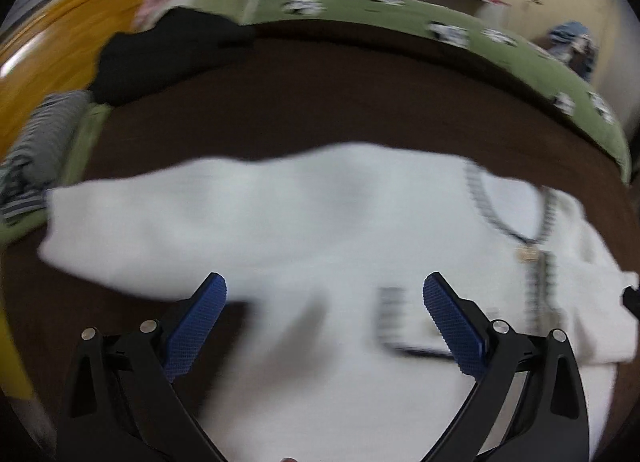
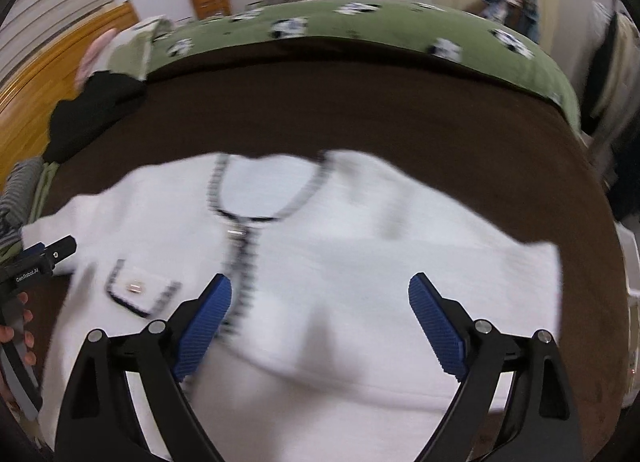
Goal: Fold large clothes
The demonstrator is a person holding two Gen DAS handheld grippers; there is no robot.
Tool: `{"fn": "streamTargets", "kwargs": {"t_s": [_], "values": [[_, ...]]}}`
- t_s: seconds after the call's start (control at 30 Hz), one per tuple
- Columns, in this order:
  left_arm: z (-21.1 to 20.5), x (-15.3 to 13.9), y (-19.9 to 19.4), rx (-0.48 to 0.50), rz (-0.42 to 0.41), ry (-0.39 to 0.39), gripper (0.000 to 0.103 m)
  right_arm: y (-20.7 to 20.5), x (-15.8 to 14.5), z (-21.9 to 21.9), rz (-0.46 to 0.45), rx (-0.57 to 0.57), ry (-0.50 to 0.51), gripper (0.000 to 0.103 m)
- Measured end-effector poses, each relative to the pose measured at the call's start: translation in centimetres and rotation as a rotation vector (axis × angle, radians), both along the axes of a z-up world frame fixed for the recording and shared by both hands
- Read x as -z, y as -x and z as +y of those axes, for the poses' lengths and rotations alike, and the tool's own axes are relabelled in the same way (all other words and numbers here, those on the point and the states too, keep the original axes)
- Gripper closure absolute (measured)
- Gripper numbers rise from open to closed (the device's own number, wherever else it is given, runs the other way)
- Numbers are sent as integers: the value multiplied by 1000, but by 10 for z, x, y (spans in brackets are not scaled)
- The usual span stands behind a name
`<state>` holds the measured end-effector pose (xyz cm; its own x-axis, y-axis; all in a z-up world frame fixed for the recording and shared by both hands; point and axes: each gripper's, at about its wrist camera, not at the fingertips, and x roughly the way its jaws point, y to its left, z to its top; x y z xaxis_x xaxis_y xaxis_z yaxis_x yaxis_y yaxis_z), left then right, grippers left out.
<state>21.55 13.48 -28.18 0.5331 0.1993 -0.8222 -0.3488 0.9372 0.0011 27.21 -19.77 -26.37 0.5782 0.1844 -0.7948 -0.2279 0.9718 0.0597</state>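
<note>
Hovering wide open with nothing between them, the blue fingers (image 2: pixel 436 326) of the right gripper (image 2: pixel 320 322) and left gripper (image 1: pixel 324 322) hang over a white cardigan (image 2: pixel 360 262) lying front-up on the bed's brown blanket (image 2: pixel 360 109). Looks soft, thick-ish and floppy, so I'd pinch the hem corners or shoulder seams, not the checked trim (image 2: pixel 240 274).

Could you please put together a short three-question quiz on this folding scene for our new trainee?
1. True or false: the left gripper is clamped on the white jacket.
2. What colour is the blanket under the jacket? A green, B dark brown, C grey.
3. Fill in: the jaws of the right gripper stand ____.

Key: 1 false, nothing is between its jaws; 2 B; 3 open.
</note>
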Motion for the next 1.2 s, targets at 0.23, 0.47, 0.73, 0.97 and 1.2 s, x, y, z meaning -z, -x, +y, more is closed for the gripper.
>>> {"fn": "streamTargets", "kwargs": {"t_s": [0.23,0.47,0.73,0.97,1.2], "values": [[133,3,44,-204,36,-45,6,4,3,95,14,-78,-14,13],[240,31,96,-461,-15,57,7,17,15,170,39,-161,25,10],[307,75,125,-651,-138,290,22,23,34,210,62,-185,76,8],[321,87,103,-607,-208,338,21,12,44,223,81,-166,90,8],[333,91,93,-593,-217,382,82,-4,53,228,81,-144,129,7]]}}
